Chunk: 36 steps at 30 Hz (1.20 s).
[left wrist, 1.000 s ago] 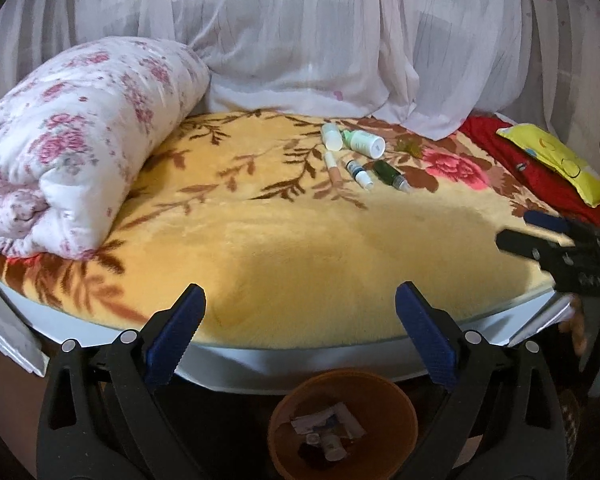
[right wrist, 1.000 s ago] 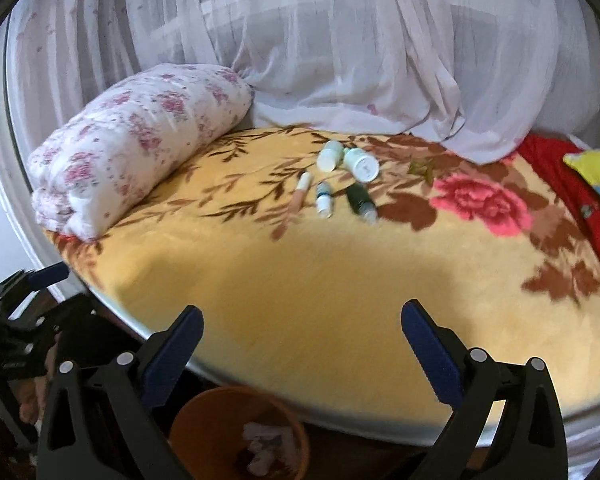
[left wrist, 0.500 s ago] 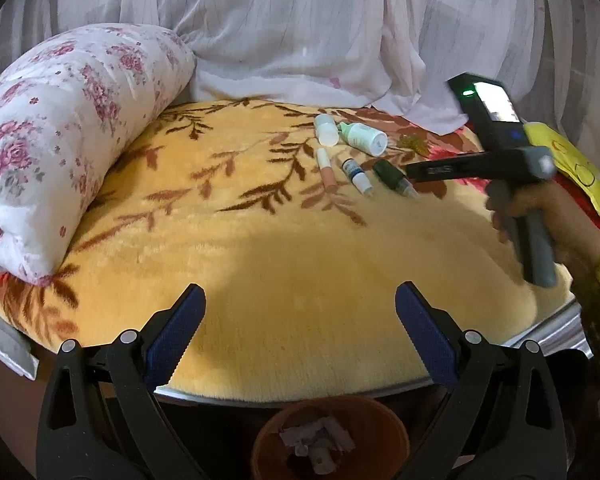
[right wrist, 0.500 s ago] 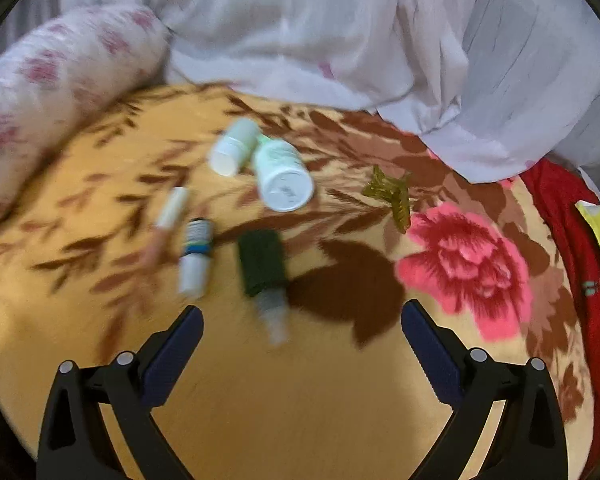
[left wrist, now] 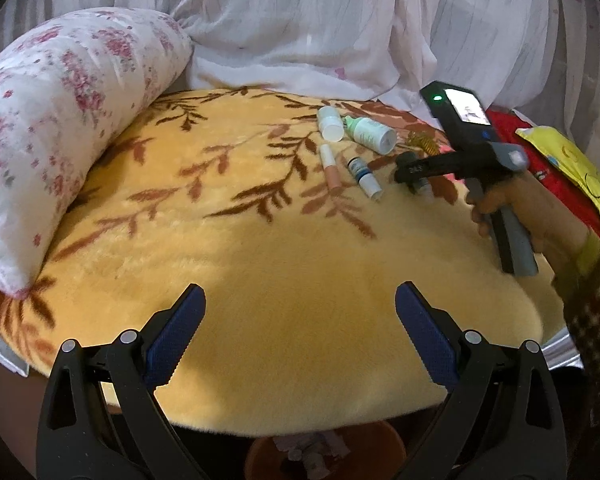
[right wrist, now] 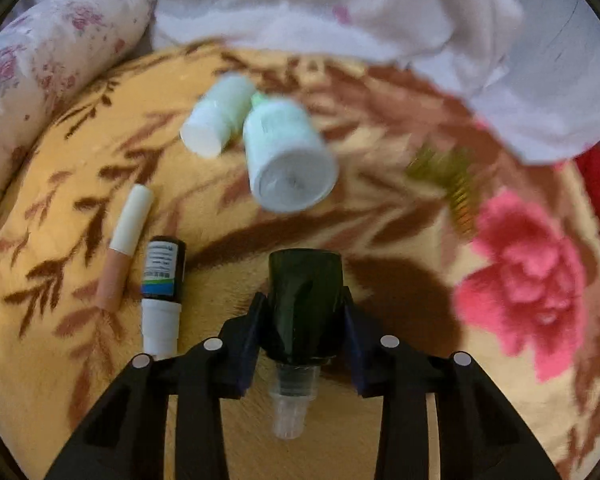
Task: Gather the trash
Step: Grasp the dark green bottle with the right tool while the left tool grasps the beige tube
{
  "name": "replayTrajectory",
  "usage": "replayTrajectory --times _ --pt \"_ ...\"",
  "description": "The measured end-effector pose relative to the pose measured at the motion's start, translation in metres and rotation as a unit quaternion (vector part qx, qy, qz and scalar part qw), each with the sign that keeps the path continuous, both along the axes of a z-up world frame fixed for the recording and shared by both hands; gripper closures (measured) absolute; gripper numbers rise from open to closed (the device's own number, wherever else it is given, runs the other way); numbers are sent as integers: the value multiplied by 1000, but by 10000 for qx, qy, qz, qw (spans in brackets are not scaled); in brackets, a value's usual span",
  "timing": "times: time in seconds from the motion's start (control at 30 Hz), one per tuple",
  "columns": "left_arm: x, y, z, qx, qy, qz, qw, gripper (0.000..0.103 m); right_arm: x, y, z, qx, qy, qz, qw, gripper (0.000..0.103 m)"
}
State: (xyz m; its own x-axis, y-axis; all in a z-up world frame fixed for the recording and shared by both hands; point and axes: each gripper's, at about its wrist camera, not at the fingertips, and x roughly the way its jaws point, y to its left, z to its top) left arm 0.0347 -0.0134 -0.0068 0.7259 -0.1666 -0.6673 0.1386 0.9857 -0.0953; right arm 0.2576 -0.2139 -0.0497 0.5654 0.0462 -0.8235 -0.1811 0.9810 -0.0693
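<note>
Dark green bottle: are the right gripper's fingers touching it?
Touching. The right wrist view shows both pads pressed against the dark green bottle, no gap.

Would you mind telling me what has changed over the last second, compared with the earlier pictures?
The right hand-held gripper reached from the bed's edge out over the blanket to the cluster of bottles and closed its fingers on the dark green bottle. The left hand-held gripper stayed open near the edge. The other bottles kept their places.

Glossy dark bottle (right wrist: 305, 300), plush blanket (left wrist: 300, 280)
</note>
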Motion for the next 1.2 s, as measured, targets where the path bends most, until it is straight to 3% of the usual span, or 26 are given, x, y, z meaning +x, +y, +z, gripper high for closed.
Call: replayTrajectory --times 0.1,0.27,0.33,0.4,0.47,0.6,0.9,0.97,1.0,1.03,1.2 --pt "19 -4 6 -84 -128 -22 9999 10 -33 -6 26 302 -474 158 9983 67" --pt "82 -20 15 -74 -233 -3 9997 10 -95 -19 58 646 -1157 356 9905 67" --pt "115 -28 10 -77 -83 -42 9999 17 -116 -23 63 679 -1318 400 9881 67" --pt "148 -37 -1 -35 196 -141 9997 33 -128 -28 66 737 -1397 408 9866 67" --pt "171 -41 -13 -24 463 -173 9988 41 -137 -36 67 847 -1437 413 9851 67" --pt "205 -48 -42 139 963 -157 9951 48 -149 -43 64 842 -1483 402 9845 67" --pt "231 -62 -49 344 1164 -154 9925 50 -148 -50 61 940 -1479 345 9839 67" --pt "240 -65 -53 502 1245 -94 9909 61 -149 -49 61 943 -1477 358 9839 67" --pt "242 -65 -52 507 1227 -106 9911 78 -151 -48 62 940 -1493 360 9837 67" --pt "243 -64 -50 421 1225 -149 9915 86 -152 -48 63 941 -1508 360 9834 67" --pt "215 -56 -40 346 1014 -175 9941 86 -163 -45 71 956 -1586 416 9818 67"
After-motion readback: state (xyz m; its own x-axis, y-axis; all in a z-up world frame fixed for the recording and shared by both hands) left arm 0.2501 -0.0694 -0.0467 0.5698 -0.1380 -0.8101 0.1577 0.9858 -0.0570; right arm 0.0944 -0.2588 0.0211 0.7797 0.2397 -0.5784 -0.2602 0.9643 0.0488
